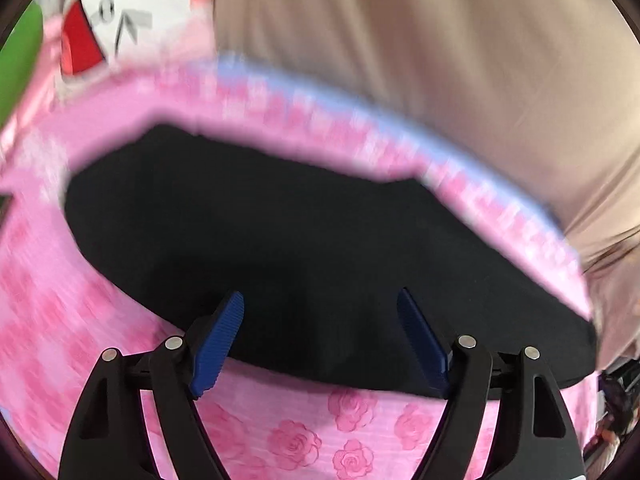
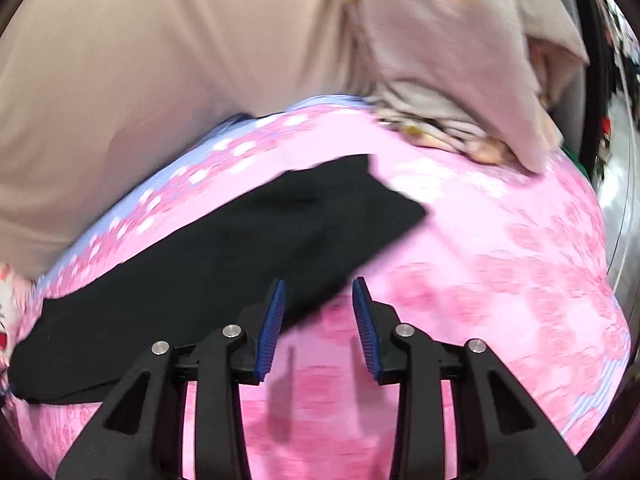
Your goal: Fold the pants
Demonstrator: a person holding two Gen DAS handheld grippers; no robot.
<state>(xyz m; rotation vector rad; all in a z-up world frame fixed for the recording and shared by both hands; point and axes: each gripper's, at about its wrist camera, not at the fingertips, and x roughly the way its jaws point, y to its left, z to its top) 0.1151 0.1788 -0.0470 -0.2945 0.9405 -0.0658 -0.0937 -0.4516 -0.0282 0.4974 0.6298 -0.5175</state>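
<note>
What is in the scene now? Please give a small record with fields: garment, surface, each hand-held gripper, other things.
garment: black pants, lying flat in a compact dark shape; fold count cannot be told
surface: pink rose-print sheet under the pants
left hand-held gripper: open wide, over the near edge of the pants, holding nothing
right hand-held gripper: open, above the sheet beside the pants edge, holding nothing
other things: beige fabric beyond the sheet
image quality: both views blurred

No readable text, label, brand or number is shown in either view — only blurred grey-black marks are seen on the white printed fabric (image 1: pixel 120 20), which cannot be deciphered.
</note>
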